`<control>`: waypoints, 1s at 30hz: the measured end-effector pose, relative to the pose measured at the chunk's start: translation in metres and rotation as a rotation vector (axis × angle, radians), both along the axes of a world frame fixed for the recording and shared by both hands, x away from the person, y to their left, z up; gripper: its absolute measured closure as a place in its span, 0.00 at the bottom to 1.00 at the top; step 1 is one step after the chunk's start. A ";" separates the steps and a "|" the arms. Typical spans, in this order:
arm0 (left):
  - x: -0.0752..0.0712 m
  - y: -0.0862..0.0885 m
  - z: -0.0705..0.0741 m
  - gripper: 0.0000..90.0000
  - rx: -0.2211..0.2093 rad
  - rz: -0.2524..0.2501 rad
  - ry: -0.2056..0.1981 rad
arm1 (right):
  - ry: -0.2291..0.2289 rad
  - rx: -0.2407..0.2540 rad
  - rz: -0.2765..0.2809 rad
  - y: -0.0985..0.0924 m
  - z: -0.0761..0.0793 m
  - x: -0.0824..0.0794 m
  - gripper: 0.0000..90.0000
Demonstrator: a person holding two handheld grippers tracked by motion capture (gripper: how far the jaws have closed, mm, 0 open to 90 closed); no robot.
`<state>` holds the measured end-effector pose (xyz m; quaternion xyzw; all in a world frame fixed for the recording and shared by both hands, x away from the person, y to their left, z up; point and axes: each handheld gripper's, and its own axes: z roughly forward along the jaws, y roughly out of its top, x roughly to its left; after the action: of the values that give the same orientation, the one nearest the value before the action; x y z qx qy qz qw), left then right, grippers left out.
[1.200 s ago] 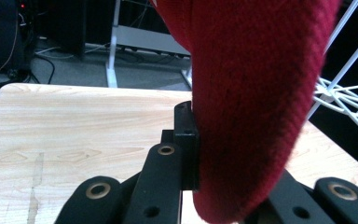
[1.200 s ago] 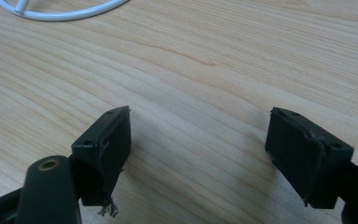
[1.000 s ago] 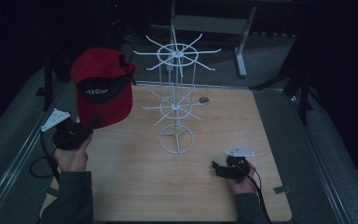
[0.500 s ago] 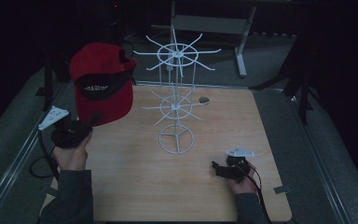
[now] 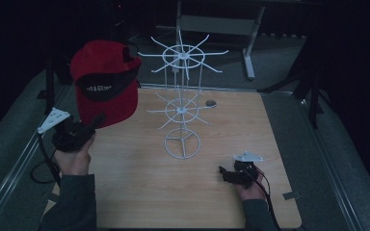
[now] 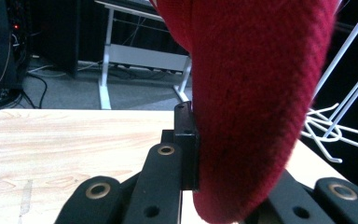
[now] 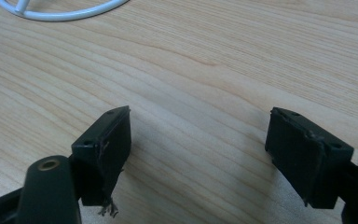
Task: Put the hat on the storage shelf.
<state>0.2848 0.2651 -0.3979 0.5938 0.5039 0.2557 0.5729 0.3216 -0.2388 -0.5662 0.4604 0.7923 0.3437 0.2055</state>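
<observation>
One red cap [image 5: 107, 82] is hanging at 10 o'clock over the table [image 5: 289, 144], left gripper [image 5: 92, 124] pinching its rim — soft, light fabric, so it's flopping. Right gripper [image 5: 223, 173] is resting spread wide, approx 4 o'clock from the wire rack [image 5: 182, 103].

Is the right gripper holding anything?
No: the right gripper has its jaws wide apart over the bare table, with nothing between them.

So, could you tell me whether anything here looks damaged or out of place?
One small thing: the right gripper has a frayed pad, with loose threads hanging from its lower edge. Otherwise the red cap and white wire rack look fine.
</observation>
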 end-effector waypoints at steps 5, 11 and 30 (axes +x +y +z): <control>-0.001 -0.001 0.003 0.95 0.004 -0.002 -0.008 | 0.000 0.000 0.000 0.000 0.000 0.000 0.25; -0.002 -0.002 0.006 0.95 -0.004 -0.002 -0.018 | 0.000 0.000 0.000 0.000 0.000 0.000 0.25; -0.002 -0.007 0.016 0.95 -0.021 -0.003 -0.047 | 0.000 0.000 -0.001 0.000 0.000 0.000 0.25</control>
<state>0.2824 0.2586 -0.3816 0.5825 0.4920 0.2634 0.5910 0.3216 -0.2387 -0.5661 0.4607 0.7921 0.3436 0.2055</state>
